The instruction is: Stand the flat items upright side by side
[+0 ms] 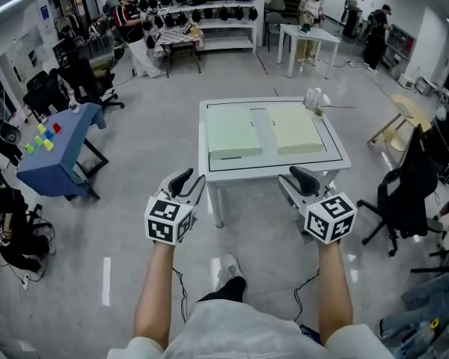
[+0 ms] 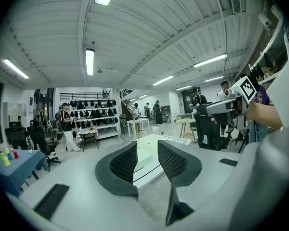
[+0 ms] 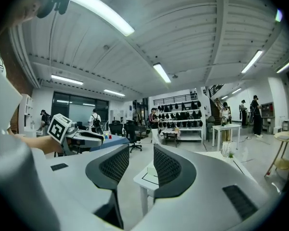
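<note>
Two flat pale green items lie side by side on the white table [image 1: 271, 163]: the left item [image 1: 232, 131] and the right item [image 1: 292, 128]. Both grippers hover in front of the table's near edge, apart from the items. My left gripper [image 1: 190, 182] is open with nothing between its jaws, and so is my right gripper [image 1: 294, 179]. In the left gripper view the open left gripper [image 2: 147, 161] frames the table [image 2: 151, 154] ahead. The right gripper [image 3: 136, 165], seen in its own view, has the table corner [image 3: 149, 176] behind its gap.
A small potted plant [image 1: 316, 100] stands at the table's far right corner. A blue table [image 1: 60, 148] with coloured blocks is at left, a black office chair [image 1: 408, 193] at right, a wooden stool [image 1: 396, 122] beyond it. People stand by shelves [image 1: 202, 13] at the back.
</note>
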